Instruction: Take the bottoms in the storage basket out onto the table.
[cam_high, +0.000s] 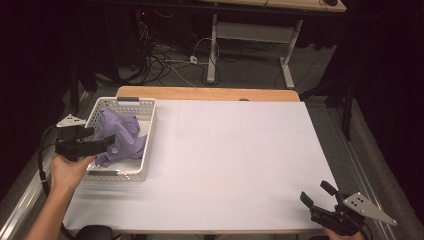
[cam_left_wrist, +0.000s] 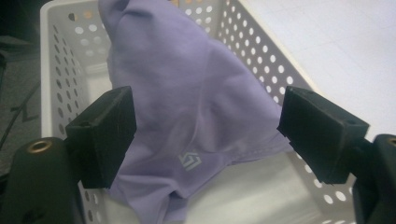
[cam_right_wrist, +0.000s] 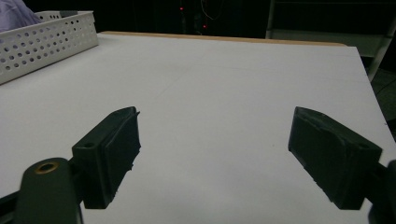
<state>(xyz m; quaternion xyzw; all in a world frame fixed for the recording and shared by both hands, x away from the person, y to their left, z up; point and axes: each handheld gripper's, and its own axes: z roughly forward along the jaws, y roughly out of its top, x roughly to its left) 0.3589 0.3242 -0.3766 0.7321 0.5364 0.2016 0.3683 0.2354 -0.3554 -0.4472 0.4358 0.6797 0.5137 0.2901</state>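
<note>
Cloth (cam_left_wrist: 187, 93) — purple, small white logo, no readable text — sits in basket (cam_left_wrist: 261, 51) between left tool's (cam_left_wrist: 205, 135) spread jaws.

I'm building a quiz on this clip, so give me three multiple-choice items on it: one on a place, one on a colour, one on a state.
1. Where is the cloth?
A. in the white basket
B. mid-table
C. on the floor

2. What colour is the cloth?
A. red
B. purple
C. green

3. How does the right gripper stand?
A. shut on the cloth
B. shut, empty
C. open, empty

Key: 1 A, perforated walls surround it; 2 B, lilac in the left gripper view; 3 C, jaws apart over the bare table.
</note>
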